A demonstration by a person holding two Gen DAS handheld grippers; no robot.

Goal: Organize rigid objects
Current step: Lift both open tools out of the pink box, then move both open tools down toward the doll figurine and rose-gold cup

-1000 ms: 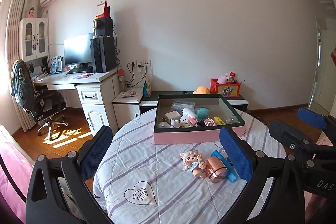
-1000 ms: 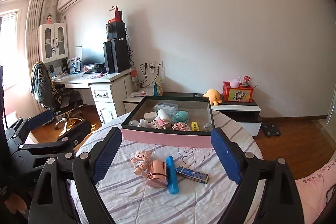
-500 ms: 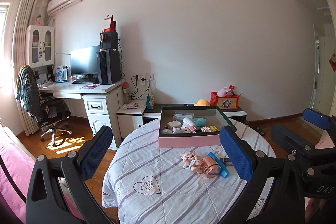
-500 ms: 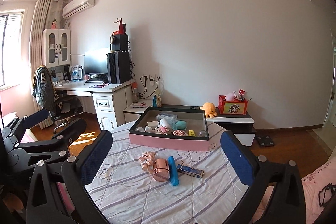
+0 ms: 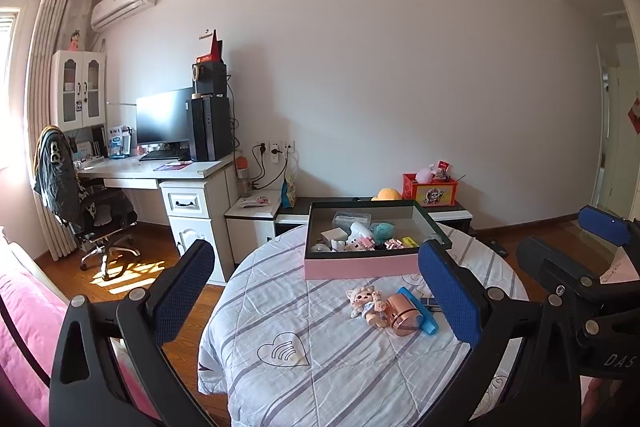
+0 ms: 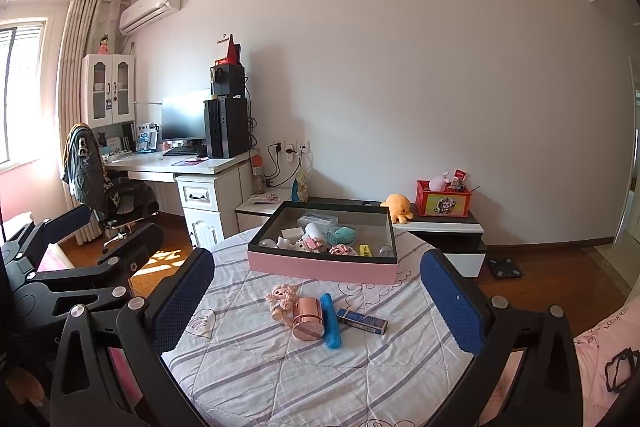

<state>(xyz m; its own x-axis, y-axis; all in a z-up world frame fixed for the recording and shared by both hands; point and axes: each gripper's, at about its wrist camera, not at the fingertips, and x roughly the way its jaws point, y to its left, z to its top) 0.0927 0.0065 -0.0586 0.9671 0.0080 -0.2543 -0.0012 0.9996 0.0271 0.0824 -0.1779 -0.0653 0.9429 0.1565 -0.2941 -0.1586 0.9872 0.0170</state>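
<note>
A pink box with a dark rim [image 5: 362, 265] [image 6: 320, 269] stands on the far side of a round table with a striped cloth [image 5: 320, 367] [image 6: 260, 367] and holds several small items. In front of it lie a small doll [image 5: 363, 301] [image 6: 282, 297], a rose-gold cylinder [image 5: 405, 317] [image 6: 307, 319], a blue bar [image 5: 424, 321] [image 6: 331, 321] and a dark blue flat box [image 6: 362, 321]. My left gripper [image 5: 316, 291] is open and empty, held back above the near table edge. My right gripper [image 6: 316, 293] is open and empty too, beside it on the right.
A white desk [image 6: 192, 167] with monitor, computer tower and office chair [image 5: 92, 211] stands at the left. A low cabinet [image 6: 440, 223] behind the table carries a red box and an orange plush. Pink bedding [image 5: 24, 327] lies at both sides. Wooden floor surrounds the table.
Both grippers have pulled back and up from the table, so the box and loose items look smaller and farther away. Both stay open and empty. Nothing on the table has moved.
</note>
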